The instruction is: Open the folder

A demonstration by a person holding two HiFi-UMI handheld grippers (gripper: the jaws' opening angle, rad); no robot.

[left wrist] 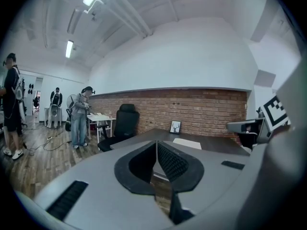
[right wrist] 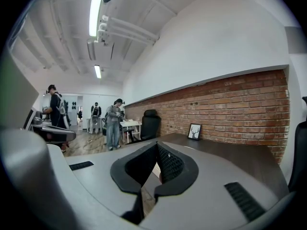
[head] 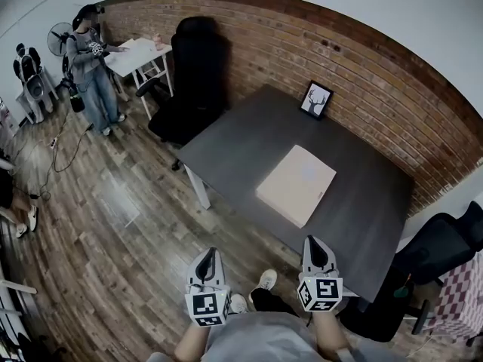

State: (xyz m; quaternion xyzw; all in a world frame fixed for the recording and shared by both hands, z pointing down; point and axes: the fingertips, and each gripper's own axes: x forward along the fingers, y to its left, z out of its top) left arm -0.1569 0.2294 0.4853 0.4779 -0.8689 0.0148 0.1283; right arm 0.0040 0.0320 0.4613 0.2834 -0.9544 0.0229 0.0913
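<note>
- Left tool (head: 209,253) and right tool (head: 317,241): both closed, empty, well off the folder (head: 296,184).
- I'd pin it with 1 tool, lift the cover's edge.

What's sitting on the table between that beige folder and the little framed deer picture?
Nothing: in the head view only bare dark table shows between the folder and the framed picture.

The folder (head: 296,185) is cream, the table (head: 241,138) dark grey, the wall (head: 362,89) red brick (floor (head: 113,225): brown wood-grain).
</note>
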